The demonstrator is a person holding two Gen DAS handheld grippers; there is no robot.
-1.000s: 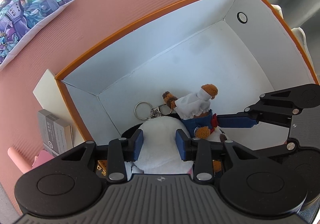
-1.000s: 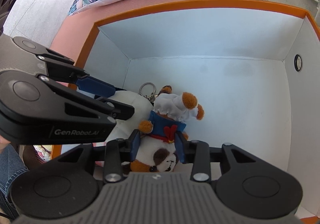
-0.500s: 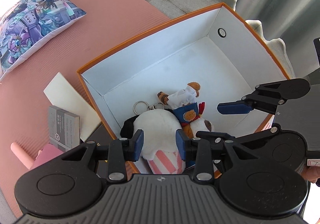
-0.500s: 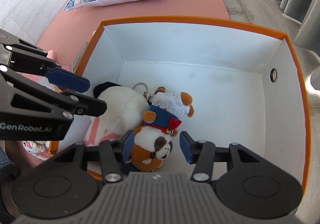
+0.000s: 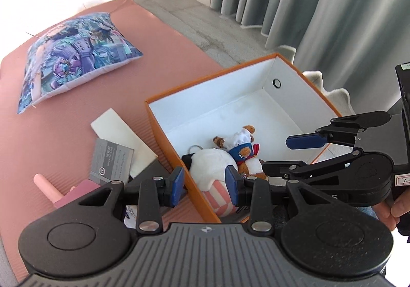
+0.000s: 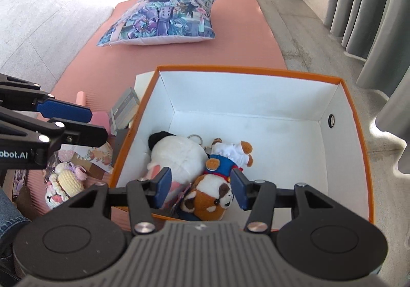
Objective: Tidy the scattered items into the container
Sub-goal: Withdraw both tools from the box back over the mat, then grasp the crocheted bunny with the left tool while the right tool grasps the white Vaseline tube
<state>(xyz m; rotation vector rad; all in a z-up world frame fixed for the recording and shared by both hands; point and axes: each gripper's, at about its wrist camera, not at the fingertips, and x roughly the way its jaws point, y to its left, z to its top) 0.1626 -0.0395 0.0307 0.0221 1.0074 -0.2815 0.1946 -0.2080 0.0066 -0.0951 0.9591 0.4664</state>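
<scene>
An orange box with white inside (image 5: 212,76) (image 6: 243,70) stands on a salmon mat. In its near left corner lie a white plush with a pink-striped base (image 5: 212,166) (image 6: 179,156) and a brown dog plush in a blue outfit and white hat (image 5: 243,151) (image 6: 212,197), with a key ring (image 6: 194,137) beside them. My left gripper (image 5: 204,183) (image 6: 89,124) hangs open above the box's near left wall, holding nothing. My right gripper (image 6: 202,187) (image 5: 287,155) is open above the dog plush, its pads clear of it.
Left of the box lie a grey booklet (image 5: 111,161), a cream card (image 5: 115,128), a pink piece (image 5: 46,184) and crocheted cream-and-pink items (image 6: 66,179). A printed pillow (image 5: 74,56) (image 6: 164,20) lies farther off on the mat. Grey curtains (image 5: 333,17) hang behind the box.
Both grippers have lifted up and back out of the box. The right jaws opened off the dog plush, which stays in the box beside the white plush.
</scene>
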